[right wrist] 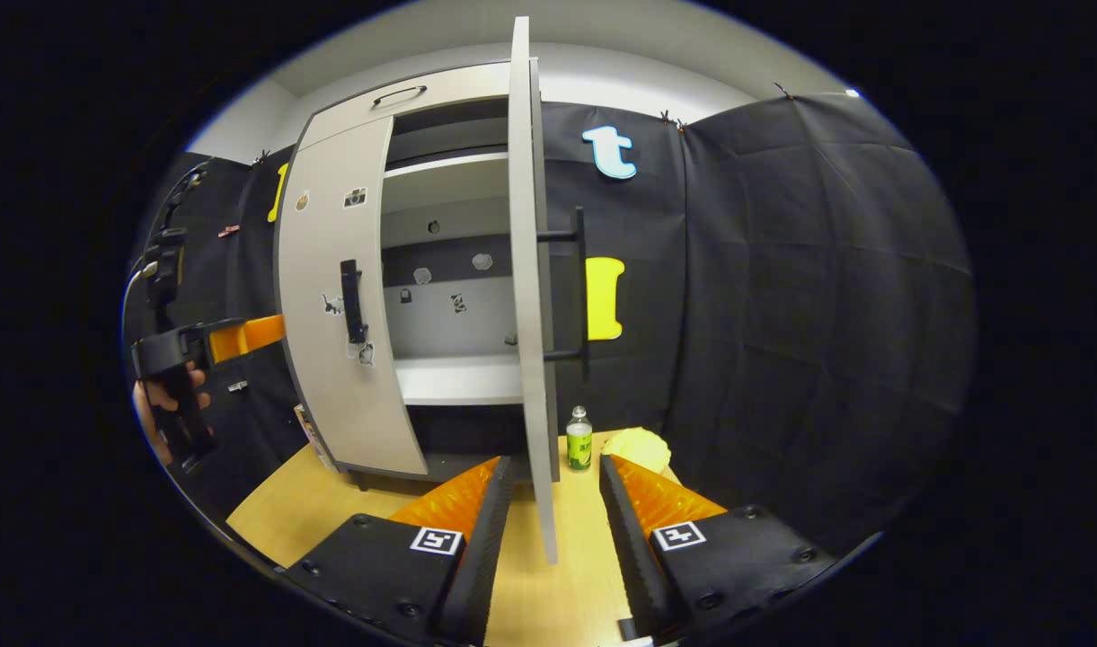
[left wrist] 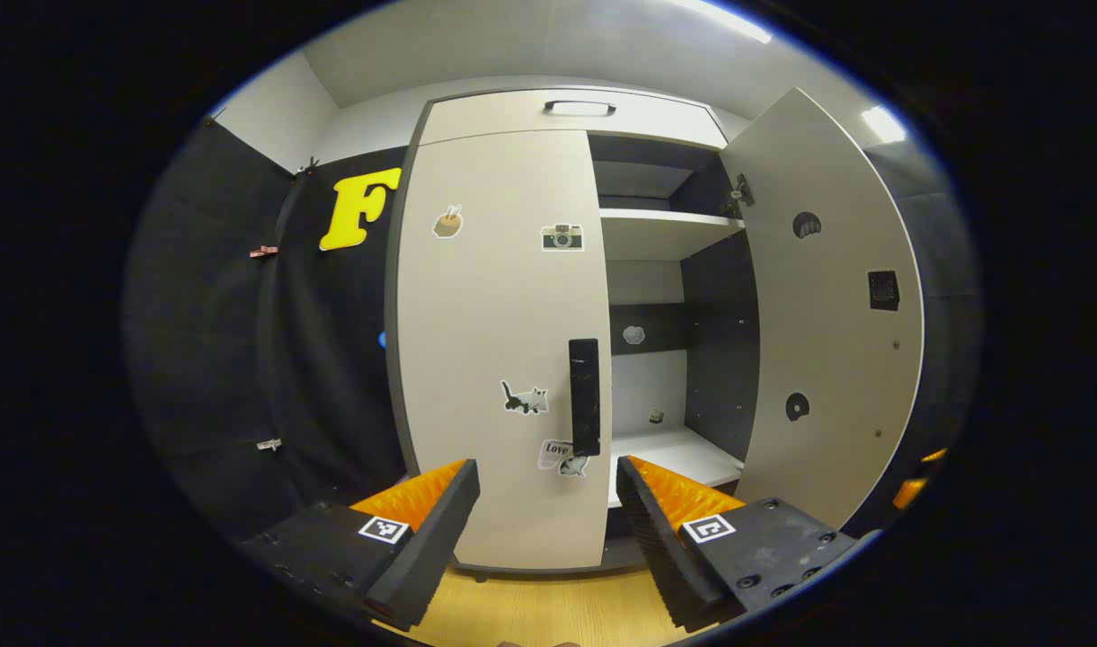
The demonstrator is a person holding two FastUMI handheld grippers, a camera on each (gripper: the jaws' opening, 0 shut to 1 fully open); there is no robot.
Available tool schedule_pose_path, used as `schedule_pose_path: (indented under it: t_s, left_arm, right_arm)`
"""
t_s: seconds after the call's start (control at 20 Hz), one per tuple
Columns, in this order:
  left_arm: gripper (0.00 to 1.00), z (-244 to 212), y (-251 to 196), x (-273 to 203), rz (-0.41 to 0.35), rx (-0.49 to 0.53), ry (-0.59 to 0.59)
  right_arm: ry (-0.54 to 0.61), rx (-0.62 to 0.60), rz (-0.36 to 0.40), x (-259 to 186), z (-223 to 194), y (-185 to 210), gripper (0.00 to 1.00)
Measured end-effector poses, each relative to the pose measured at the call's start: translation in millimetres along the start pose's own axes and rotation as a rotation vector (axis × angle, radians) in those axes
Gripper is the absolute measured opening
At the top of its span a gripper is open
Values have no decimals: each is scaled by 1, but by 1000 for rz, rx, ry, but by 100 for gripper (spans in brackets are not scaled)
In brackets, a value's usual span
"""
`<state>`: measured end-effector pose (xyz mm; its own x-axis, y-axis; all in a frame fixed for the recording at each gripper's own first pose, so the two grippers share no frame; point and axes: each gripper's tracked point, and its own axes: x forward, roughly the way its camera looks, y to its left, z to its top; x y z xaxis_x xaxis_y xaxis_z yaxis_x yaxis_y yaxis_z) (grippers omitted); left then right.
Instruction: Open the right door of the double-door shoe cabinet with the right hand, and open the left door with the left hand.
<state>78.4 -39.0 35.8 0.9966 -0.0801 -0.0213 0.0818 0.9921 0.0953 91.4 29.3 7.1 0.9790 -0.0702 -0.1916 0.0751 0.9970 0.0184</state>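
Note:
The shoe cabinet's left door point(left wrist: 494, 341) is shut, its black vertical handle point(left wrist: 584, 395) straight ahead of my left gripper point(left wrist: 548, 485), which is open and a short way off. The right door point(left wrist: 827, 314) stands swung wide, showing white shelves point(left wrist: 660, 234). In the right gripper view that door point(right wrist: 530, 296) is edge-on, with its black handle point(right wrist: 582, 288) on the far face. My right gripper point(right wrist: 552, 476) is open, one finger on each side of the door's lower edge, not pressing it. A hand holds the left gripper point(right wrist: 234, 340) beside the left door point(right wrist: 341, 314).
The cabinet stands on a wooden surface point(right wrist: 332, 503). A small green-labelled bottle point(right wrist: 579, 438) and a pale yellow object point(right wrist: 638, 447) sit behind the open door near the black cloth wall point(right wrist: 809, 296). Stickers dot the doors and the inner back panel.

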Motion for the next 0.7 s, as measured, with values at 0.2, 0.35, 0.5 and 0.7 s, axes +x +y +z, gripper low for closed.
schedule_pose_path:
  t_s: [0.2,0.35,0.5,0.7]
  left_arm:
    - [95,5,-17,49,-85,-2,-18]
    - [94,3,-22,83,-121,-37,-31]
    - [95,-3,-23,110,-146,-80,-3]
    - [94,0,-18,132,-131,-92,-2]
  right_arm:
    - [-17,13,-54,-5,-7,6,88]
    - [-88,32,-106,-3,3,7,99]
    - [-129,17,-143,-3,10,10,99]
    - [-98,-31,-126,-6,-2,27,98]
